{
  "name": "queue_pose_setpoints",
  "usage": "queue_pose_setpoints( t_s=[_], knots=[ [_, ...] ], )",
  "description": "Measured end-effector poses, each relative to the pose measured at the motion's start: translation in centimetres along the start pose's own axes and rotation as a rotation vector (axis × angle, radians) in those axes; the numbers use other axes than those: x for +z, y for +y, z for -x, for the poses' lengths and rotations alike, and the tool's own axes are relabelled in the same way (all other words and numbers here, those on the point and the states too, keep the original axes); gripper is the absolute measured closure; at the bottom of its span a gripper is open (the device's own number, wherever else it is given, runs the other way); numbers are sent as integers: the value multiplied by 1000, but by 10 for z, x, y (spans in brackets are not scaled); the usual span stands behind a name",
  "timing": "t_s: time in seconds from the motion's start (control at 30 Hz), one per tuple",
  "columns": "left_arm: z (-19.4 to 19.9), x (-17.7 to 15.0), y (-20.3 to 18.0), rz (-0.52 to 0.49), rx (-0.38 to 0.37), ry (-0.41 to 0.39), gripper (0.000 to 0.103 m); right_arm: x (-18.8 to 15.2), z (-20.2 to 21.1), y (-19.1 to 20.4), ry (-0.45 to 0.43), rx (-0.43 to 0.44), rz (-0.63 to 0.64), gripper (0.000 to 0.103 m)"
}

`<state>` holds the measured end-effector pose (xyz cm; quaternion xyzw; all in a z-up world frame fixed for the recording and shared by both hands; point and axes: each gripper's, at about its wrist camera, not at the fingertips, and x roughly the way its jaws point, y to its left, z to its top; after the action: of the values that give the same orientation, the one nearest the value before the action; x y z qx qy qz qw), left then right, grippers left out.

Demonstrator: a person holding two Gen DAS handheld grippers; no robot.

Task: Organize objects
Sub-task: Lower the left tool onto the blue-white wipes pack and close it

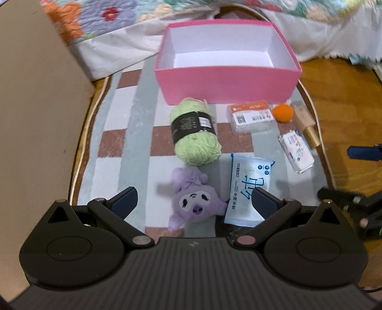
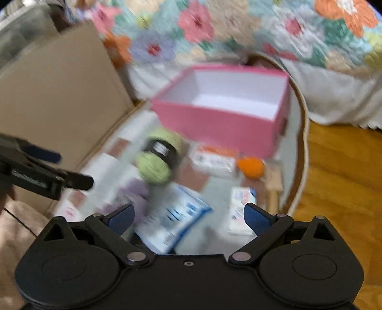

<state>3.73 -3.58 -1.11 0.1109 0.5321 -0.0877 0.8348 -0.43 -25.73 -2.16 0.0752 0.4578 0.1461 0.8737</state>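
Observation:
An empty pink box [image 1: 226, 83] [image 2: 214, 124] stands at the back of a checked mat [image 1: 133, 147]. In front of it lie a green yarn ball [image 1: 194, 133] [image 2: 155, 164], a purple plush toy [image 1: 193, 202], a wet-wipes pack [image 1: 248, 188] [image 2: 172, 221], a clear plastic case [image 1: 250, 116], an orange ball [image 1: 283, 113] [image 2: 250, 167], a small white packet [image 1: 297, 150] [image 2: 241, 209] and a beige bottle [image 1: 306, 121]. My left gripper [image 1: 193, 202] is open, its fingers astride the plush toy. My right gripper [image 2: 188, 217] is open above the wipes pack; its view is blurred.
A cardboard panel [image 1: 35, 119] [image 2: 59, 107] rises on the left. A flowered quilt [image 1: 119, 19] [image 2: 238, 28] hangs behind the box. Wooden floor [image 1: 346, 100] [image 2: 339, 178] lies to the right of the mat. The other gripper shows at the side of each view.

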Motion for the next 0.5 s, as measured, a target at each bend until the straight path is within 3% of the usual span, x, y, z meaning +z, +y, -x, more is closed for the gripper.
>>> queue_pose_setpoints(
  t_s=[0.13, 0.23, 0.5],
  knots=[
    [-30, 5, -12, -45, -47, 11, 2, -13, -16, -2, 5, 7, -30, 3],
    [-49, 8, -17, -65, -117, 0, 2, -17, -32, -4, 57, 35, -50, 4],
    [-104, 5, -23, 12, -313, 75, 5, -28, -80, 0, 183, 42, -51, 10]
  ],
)
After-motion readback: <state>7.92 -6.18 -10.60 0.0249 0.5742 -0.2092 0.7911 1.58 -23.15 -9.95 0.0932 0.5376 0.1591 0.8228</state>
